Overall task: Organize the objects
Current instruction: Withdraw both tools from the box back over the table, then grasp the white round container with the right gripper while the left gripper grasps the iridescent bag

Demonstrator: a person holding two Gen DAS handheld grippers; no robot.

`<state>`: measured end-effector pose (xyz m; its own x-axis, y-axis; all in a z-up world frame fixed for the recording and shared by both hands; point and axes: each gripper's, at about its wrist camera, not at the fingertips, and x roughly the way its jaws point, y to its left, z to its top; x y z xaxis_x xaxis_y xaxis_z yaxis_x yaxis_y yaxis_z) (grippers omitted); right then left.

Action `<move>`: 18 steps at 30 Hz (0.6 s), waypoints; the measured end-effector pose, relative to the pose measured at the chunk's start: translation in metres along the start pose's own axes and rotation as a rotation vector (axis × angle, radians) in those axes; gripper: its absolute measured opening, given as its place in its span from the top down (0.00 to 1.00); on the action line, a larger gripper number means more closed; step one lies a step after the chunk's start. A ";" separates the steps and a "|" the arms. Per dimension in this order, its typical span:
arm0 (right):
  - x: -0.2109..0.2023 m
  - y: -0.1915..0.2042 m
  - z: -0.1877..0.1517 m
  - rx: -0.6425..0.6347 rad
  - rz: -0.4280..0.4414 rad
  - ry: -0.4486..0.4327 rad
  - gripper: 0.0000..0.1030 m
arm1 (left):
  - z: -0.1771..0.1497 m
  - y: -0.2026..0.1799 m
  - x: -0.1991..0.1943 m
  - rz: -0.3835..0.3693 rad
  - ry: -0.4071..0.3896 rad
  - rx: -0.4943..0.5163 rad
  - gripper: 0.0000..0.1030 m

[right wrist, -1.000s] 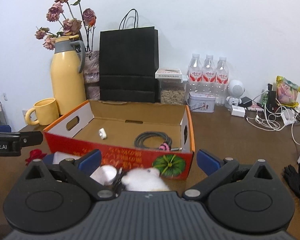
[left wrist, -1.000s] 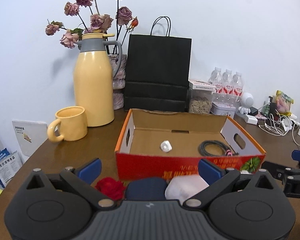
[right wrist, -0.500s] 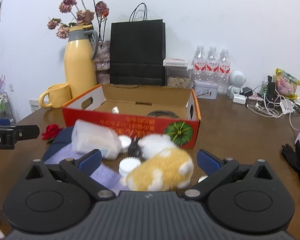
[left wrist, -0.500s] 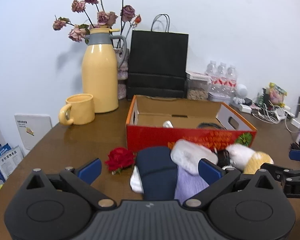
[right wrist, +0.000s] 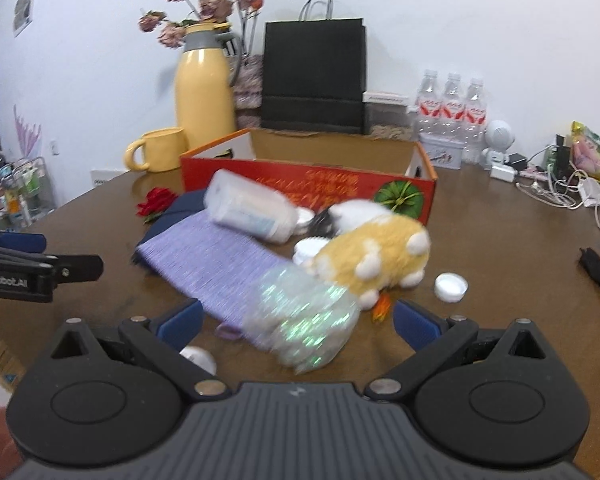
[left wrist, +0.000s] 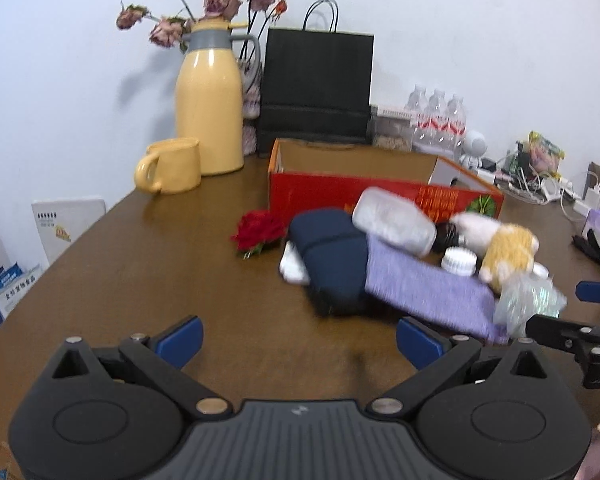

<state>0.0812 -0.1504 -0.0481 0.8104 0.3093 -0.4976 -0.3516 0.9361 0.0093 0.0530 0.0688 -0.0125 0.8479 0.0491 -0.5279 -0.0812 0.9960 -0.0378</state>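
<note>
1. Your left gripper (left wrist: 298, 340) is spread wide with nothing between its fingers; bare table (left wrist: 160, 264) lies ahead.
2. The navy bundle (left wrist: 332, 256) sits beyond its right finger, the red rose (left wrist: 259, 231) farther ahead.
3. Your right gripper (right wrist: 296, 322) is also released; the iridescent bag (right wrist: 306, 320) lies between its fingers, unpinched.
4. Past them: purple cloth (right wrist: 212, 264), plush toy (right wrist: 376, 256), then the red box (right wrist: 308, 188).
</note>
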 end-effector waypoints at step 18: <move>0.007 0.050 -0.031 -0.114 0.162 0.077 0.61 | -0.028 0.012 -0.013 -0.008 0.047 -0.005 0.00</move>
<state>0.0546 -0.1070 -0.0776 0.7025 0.4362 -0.5624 -0.5286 0.8489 -0.0018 0.0268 0.0781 -0.0297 0.8232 0.0373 -0.5665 -0.0772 0.9959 -0.0466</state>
